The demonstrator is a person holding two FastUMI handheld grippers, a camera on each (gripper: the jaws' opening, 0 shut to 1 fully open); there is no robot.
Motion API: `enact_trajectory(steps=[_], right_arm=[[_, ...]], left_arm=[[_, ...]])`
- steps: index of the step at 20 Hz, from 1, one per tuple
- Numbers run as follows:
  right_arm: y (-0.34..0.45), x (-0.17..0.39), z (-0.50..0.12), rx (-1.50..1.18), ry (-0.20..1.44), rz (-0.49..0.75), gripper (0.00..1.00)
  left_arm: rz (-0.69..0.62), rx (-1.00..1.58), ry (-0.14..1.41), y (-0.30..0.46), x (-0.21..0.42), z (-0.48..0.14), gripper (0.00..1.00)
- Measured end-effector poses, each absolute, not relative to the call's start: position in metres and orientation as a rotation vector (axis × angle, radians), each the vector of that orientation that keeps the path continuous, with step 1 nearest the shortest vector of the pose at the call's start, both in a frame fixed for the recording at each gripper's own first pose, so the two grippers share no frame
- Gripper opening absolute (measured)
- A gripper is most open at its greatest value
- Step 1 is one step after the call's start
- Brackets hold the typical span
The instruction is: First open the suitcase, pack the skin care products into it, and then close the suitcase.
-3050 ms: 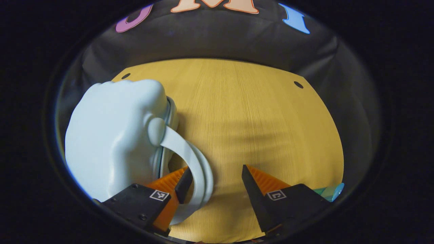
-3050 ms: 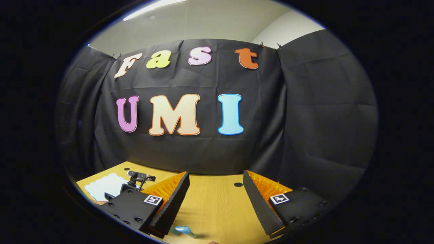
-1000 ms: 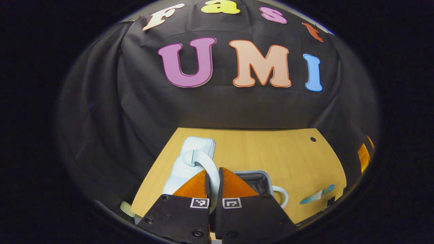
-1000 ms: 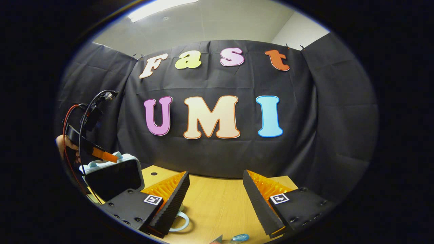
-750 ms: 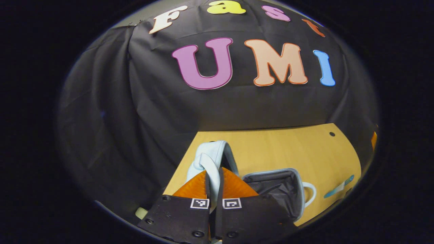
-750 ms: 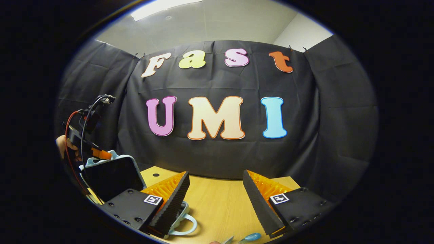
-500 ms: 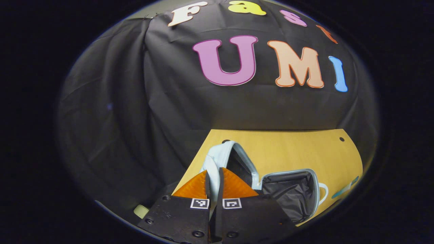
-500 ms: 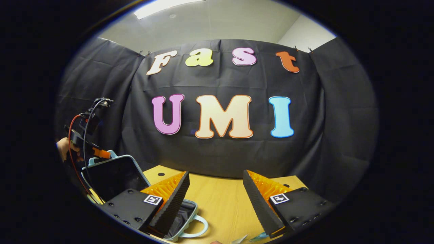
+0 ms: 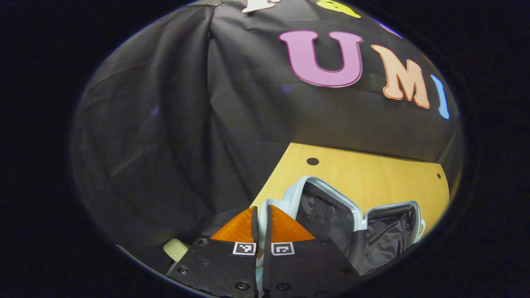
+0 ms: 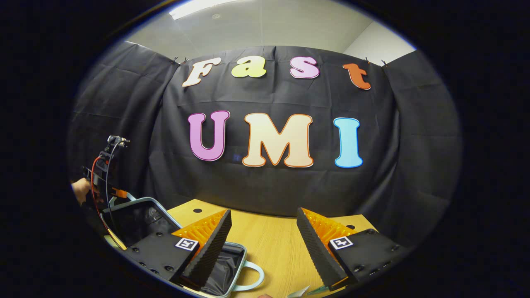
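The left hand-held gripper (image 9: 261, 215) is pinched on the handle (image 9: 262, 209) so the lid (image 9: 321, 205) is swung wide. The suitcase (image 10: 232, 265) lies open on the worktop (image 10: 273, 244) (products barely visible). The right hand-held gripper (image 10: 263, 236) is spread, empty.

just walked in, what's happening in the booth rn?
A person is opening a pale blue suitcase on the wooden table. The left gripper is shut on the lid's handle and has the lid swung well up, with the dark lining exposed. The right gripper hovers open above the table, holding nothing. No skin care products are visible inside the suitcase.
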State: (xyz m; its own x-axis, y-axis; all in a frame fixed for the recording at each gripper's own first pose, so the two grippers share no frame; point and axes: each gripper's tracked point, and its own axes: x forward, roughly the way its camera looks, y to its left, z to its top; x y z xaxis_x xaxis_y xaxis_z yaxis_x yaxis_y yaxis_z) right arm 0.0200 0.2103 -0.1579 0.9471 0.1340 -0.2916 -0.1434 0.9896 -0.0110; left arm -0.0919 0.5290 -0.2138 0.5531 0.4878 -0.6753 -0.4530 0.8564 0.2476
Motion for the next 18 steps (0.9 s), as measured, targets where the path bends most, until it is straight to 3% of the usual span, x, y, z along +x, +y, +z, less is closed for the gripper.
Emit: enact_trajectory(steps=[9,11,15,18], right_arm=[[0.207,0.013,-0.163,-0.066,0.315,0.134,0.99],[0.201,0.013,-0.162,-0.069,0.315,0.125,1.00],[0.181,0.012,-0.153,-0.051,0.288,0.098,1.00],[0.162,0.012,-0.149,-0.036,0.275,0.076,1.00]], left_arm=[[0.668,-0.025,0.912,0.566,-0.107,-0.298,0.00],[0.741,-0.022,0.908,0.575,-0.116,-0.303,0.07],[0.787,-0.029,0.690,0.561,-0.102,-0.243,1.00],[0.779,0.025,0.510,0.537,-0.090,-0.187,0.94]])
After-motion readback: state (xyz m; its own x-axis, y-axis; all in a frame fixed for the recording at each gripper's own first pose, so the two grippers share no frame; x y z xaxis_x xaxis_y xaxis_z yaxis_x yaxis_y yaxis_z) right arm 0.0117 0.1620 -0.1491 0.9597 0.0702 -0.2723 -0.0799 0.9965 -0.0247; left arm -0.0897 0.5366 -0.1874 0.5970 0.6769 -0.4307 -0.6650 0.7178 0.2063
